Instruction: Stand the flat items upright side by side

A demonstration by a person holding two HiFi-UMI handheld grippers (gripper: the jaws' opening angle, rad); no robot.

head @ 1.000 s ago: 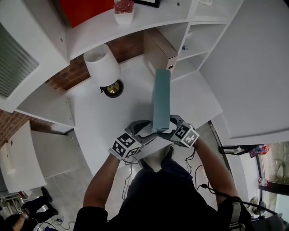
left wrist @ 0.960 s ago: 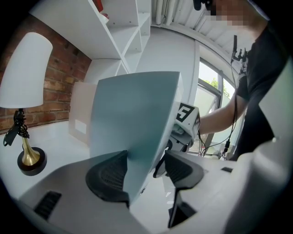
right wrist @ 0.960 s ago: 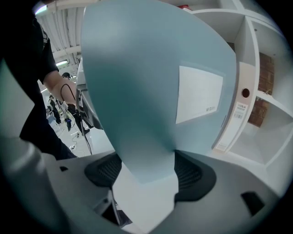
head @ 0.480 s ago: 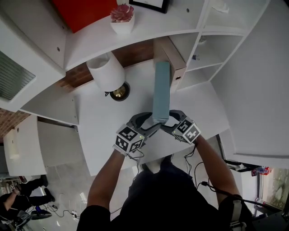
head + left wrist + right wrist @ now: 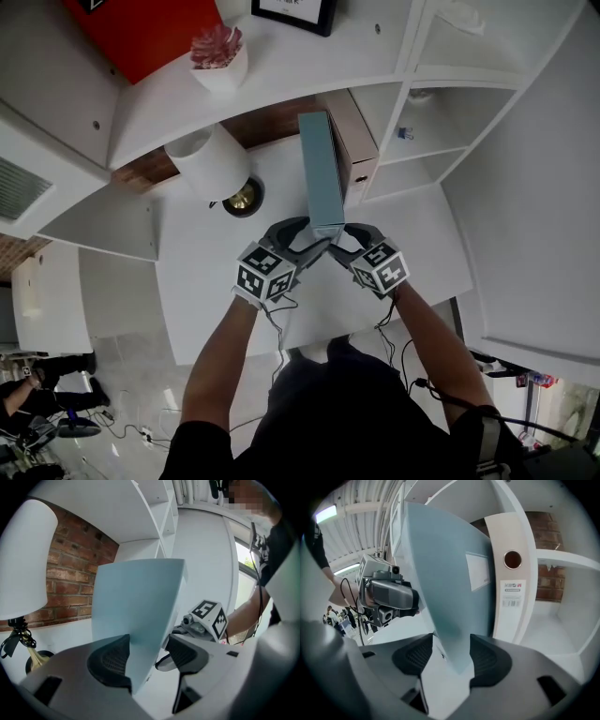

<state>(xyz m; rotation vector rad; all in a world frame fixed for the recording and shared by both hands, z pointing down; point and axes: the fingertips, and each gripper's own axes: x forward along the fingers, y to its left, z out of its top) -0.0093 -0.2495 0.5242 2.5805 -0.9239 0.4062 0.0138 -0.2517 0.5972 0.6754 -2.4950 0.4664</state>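
So the biggest thing here is the white curved desk (image 5: 202,272), with white shelving (image 5: 281,70) wrapped round its top and right sides in the head view, and that layout kind of explains everything else. The thick pale teal flat folder (image 5: 322,178) stands upright on its bottom edge just above the middle of the frame, its long side running up toward the shelves. It's right beside the beige cardboard lever-arch binder (image 5: 354,141), which stands upright against the shelf divider at upper centre. I can't tell if the two actually touch, but they're close and roughly parallel. My guess is that's the whole point: the binder works as a bookend, so the folder gets a neighbour to stand next to. The lamp with the white shade (image 5: 208,167) sits off to the left, well apart and out of the way. Both tools have the folder's near bottom corner, one from each side, probably because a tall thin thing tips easily and two low grips keep it square. The left gripper (image 5: 311,236) is clamped across the folder's thickness, jaws fairly wide since the folder is chunky. The right gripper (image 5: 345,238) has just been closing its jaws with the folder between them, and its ribbed black pads (image 5: 415,656) now sit against both faces.
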